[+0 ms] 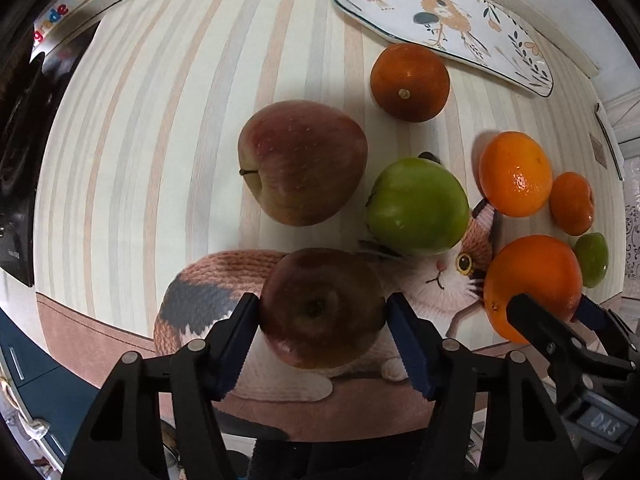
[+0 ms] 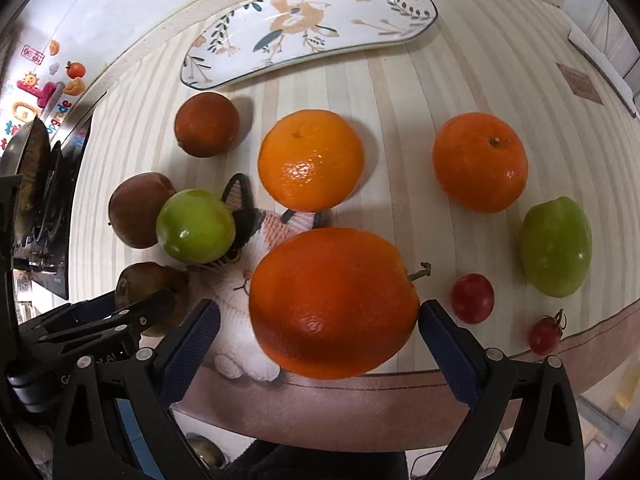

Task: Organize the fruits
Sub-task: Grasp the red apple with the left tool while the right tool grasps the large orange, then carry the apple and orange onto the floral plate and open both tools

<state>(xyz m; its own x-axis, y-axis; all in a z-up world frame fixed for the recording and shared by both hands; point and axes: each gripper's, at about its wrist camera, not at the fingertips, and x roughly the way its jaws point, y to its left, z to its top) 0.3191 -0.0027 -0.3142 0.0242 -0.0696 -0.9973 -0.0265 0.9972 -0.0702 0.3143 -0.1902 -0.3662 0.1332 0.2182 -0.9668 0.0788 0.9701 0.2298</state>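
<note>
Partly hidden by the left claw (image 1: 322, 312), its clamped dark apple (image 1: 320, 300); right claw (image 2: 320, 316) gripping 1 orange (image 2: 332, 300).

A striped cat-print mat (image 2: 400, 92) carries scattered fruit and a floral plate (image 2: 304, 28).

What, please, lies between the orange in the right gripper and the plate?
Another orange sits between the held orange and the plate, in the right wrist view.

Striped cat-print mat (image 2: 400, 92), pale wall (image 2: 120, 12)
</note>
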